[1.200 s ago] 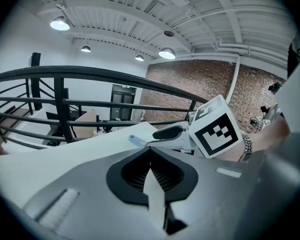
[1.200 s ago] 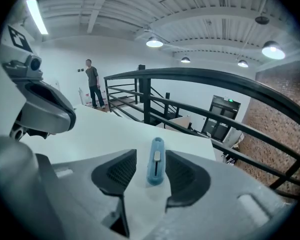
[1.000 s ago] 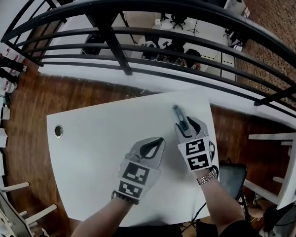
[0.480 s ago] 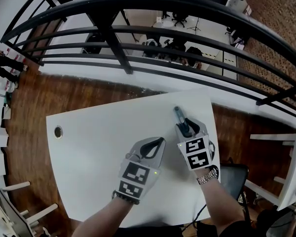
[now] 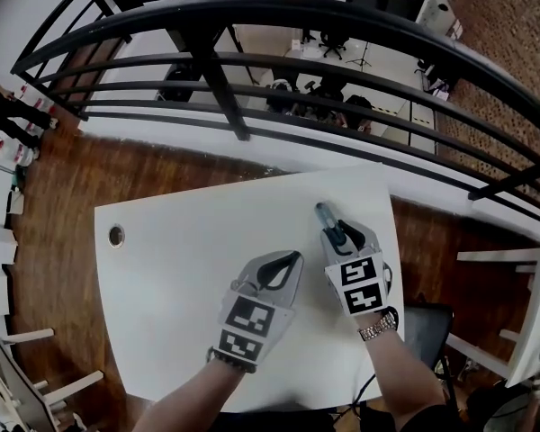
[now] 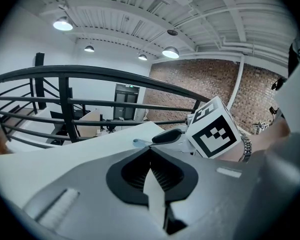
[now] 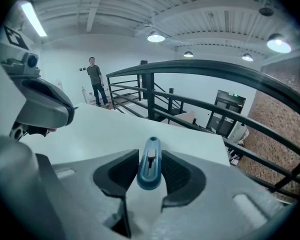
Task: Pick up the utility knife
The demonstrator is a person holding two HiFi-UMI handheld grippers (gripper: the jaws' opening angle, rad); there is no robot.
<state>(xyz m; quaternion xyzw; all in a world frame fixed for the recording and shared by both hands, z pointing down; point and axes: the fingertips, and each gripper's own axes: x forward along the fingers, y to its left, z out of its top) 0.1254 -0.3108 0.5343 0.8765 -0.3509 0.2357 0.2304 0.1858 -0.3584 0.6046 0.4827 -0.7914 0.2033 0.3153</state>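
Blue-grey plastic utility knife lies lengthwise between the closing jaws of the right claw, not yet clamped; the left claw, clenched empty, sits farther from the knife.

Rear of utility knife hidden under right claw

No word, brand or number can be read in any view. In the lower middle of the head view, the left cube and the right cube carry black-and-white square markers, which are patterns and not letters. Above the dark door at the centre left of the left gripper view is a small green sign. It is possibly an exit sign, but its lettering is too small to make out.
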